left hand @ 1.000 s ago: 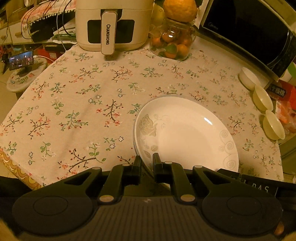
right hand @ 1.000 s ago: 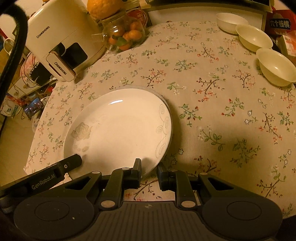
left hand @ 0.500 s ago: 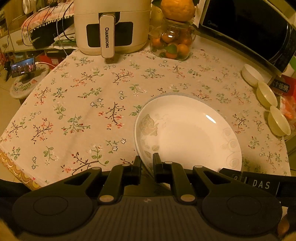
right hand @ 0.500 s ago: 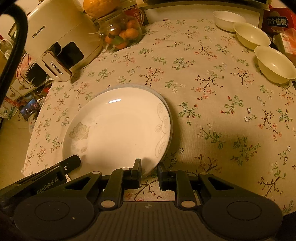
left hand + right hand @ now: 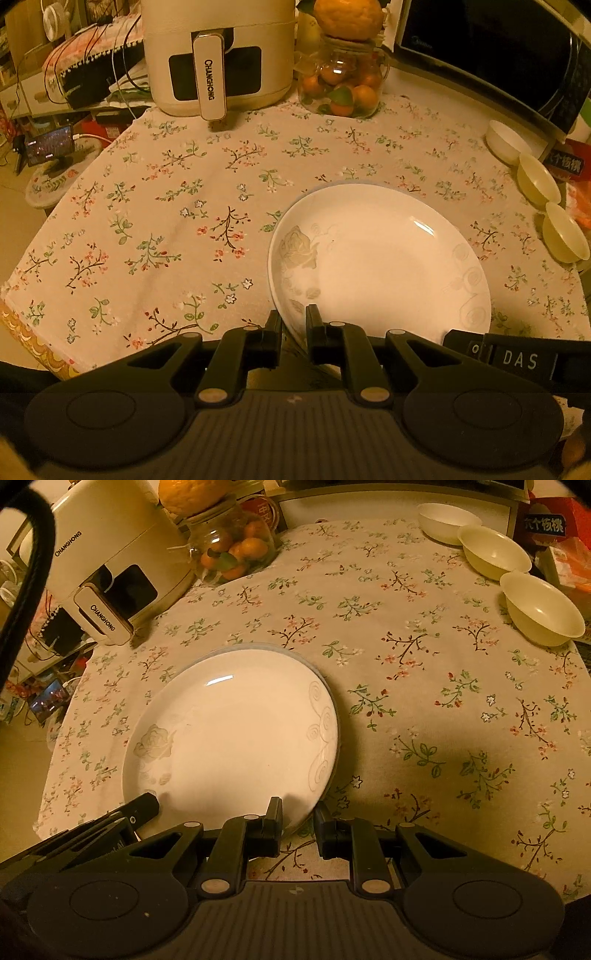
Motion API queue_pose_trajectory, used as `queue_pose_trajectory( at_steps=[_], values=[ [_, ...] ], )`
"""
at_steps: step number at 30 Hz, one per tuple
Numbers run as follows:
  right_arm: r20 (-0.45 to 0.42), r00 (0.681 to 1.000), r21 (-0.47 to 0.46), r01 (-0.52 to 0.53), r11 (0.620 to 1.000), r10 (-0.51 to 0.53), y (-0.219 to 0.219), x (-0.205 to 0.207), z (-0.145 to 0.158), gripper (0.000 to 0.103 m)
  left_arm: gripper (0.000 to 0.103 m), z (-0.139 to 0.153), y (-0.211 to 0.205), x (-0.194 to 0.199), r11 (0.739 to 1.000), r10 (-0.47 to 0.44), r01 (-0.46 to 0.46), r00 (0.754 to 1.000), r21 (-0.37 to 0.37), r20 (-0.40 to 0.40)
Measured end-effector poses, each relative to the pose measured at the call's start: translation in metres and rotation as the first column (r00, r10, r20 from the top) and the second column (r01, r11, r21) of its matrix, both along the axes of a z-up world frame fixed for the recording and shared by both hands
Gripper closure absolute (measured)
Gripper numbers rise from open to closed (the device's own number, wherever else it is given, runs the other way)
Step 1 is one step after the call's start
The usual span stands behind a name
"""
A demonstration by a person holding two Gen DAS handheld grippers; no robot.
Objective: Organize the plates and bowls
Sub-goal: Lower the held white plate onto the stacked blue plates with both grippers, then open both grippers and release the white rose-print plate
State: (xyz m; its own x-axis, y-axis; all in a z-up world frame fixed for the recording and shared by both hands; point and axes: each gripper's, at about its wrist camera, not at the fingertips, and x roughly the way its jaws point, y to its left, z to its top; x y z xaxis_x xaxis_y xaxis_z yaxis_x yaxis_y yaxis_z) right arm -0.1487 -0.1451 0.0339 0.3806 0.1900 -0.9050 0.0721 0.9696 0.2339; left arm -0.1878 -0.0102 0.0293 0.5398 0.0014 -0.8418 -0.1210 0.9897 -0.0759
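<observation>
– What blocks the way ahead of the left gripper [image 5: 293,321]?
– The plate [image 5: 380,258] sits right between its fingers. Beyond the plate stand an air fryer [image 5: 218,55] and a fruit jar [image 5: 341,86].
– And to the side?
– To the left of its fingers the tablecloth [image 5: 147,221] lies bare.
– The right gripper [image 5: 297,814]?
– Cloth lies open ahead and right of its fingers, up to three bowls [image 5: 541,609] at the far right edge.
</observation>
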Motion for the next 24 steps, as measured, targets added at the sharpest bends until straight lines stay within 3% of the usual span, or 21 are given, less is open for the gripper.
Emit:
queue_pose_trajectory(
  at_steps=[10,24],
  values=[
    [0.021,1.0,-0.057,-0.004,0.998,0.005,0.0085,-0.0029,-0.0017,0.079,0.091,-0.0014,-0.0047,0.0003,0.999,-0.008,0.008,1.0,0.044,0.006],
    [0.032,0.999,-0.045,0.0,0.999,0.001,0.0081,-0.003,-0.0053,0.074,0.089,-0.0017,-0.0073,0.001,0.996,-0.032,0.03,0.999,0.088,0.022]
  ],
)
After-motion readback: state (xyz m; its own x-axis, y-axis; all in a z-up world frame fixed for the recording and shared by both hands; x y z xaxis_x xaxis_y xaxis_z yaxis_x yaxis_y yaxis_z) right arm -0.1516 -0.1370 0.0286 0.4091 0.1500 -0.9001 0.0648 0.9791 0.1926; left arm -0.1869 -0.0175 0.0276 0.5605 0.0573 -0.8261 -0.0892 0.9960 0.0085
